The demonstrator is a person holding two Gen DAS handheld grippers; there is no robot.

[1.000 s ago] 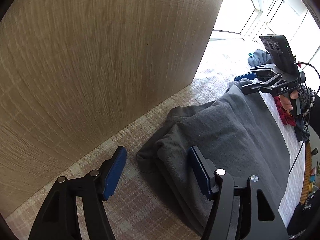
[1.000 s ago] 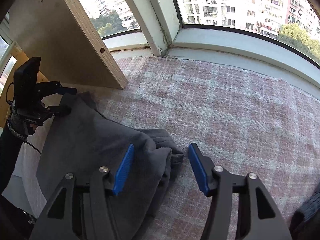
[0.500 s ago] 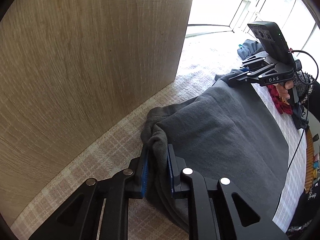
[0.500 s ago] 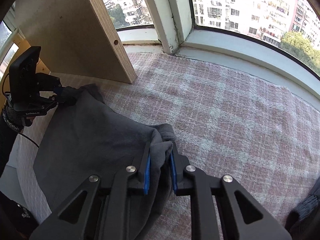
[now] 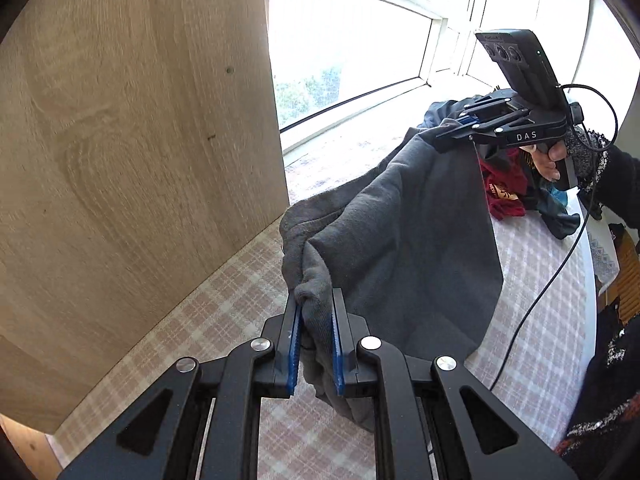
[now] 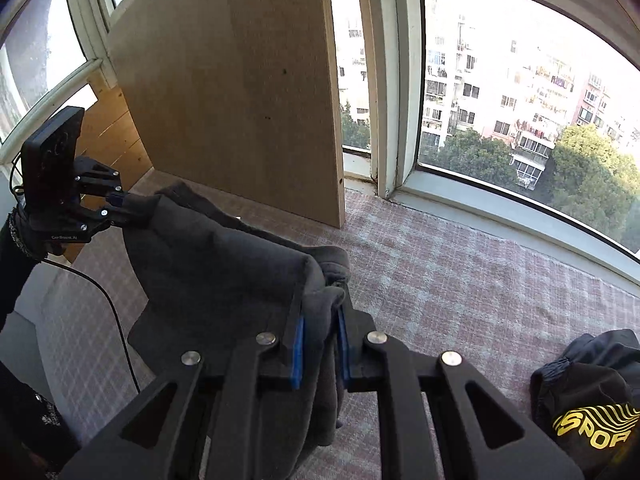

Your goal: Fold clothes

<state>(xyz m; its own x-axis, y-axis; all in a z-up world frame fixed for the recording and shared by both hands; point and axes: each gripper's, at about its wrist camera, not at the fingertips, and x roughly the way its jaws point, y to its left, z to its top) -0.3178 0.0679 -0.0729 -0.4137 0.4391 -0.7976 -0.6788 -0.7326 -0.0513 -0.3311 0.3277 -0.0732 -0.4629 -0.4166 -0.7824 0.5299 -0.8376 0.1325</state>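
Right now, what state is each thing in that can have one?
Left tongs: shut on the grey garment's corner.
Right tongs: shut on its opposite corner.
Grey garment: lifted, hanging stretched between both tongs, lower edge draping toward the plaid cover.
Red garment: crumpled in a heap.
Black printed garment: bunched, unfolded.

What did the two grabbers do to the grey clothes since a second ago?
Both were open over the flat grey garment. The left gripper and right gripper each closed on a corner and lifted it off the checked cloth, so it hangs between them. The wooden panel stayed put.
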